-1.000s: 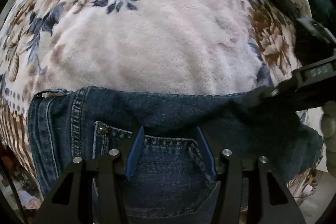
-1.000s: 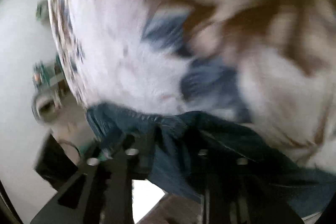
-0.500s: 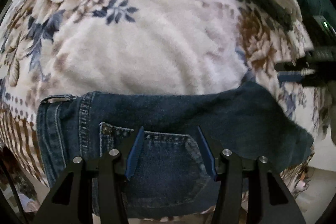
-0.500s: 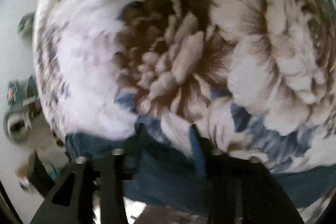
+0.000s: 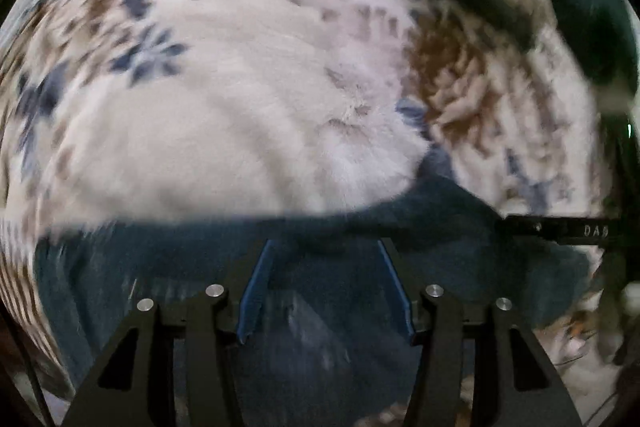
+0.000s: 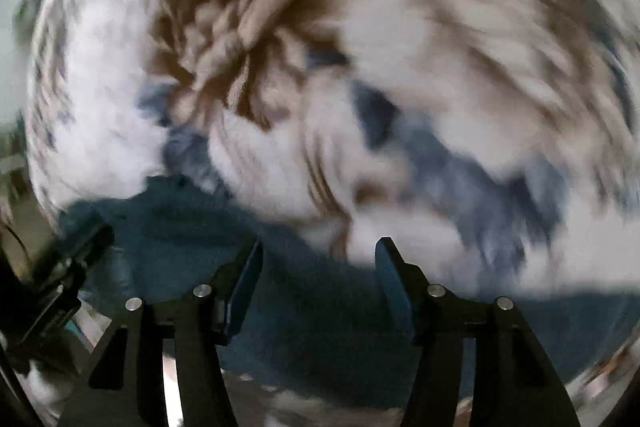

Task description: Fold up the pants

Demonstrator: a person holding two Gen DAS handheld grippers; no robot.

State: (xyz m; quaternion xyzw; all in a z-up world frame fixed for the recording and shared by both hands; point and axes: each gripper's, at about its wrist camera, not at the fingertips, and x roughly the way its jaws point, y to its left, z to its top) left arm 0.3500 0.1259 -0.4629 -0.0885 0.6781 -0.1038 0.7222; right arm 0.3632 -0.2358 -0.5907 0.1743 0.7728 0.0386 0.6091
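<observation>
Dark blue denim pants (image 5: pixel 340 327) lie blurred at the floral blanket's (image 5: pixel 224 131) near edge. Left gripper (image 5: pixel 326 285) hangs parted above them; right gripper (image 6: pixel 318 285) is opening, empty.

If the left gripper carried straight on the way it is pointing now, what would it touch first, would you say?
Most likely the jeans: the left gripper points steeply down with dark denim filling the gap between its parted fingers, nothing visible in between. The floral blanket lies beyond the denim's edge. Blur leaves the depth uncertain.

pants (image 5: pixel 328 339): dark blue denim cloth, matt
blanket (image 5: pixel 224 131): plush fleece, fuzzy, floral print
left gripper (image 5: pixel 325 287): matt black plastic, blue pads, shiny metal pins
</observation>
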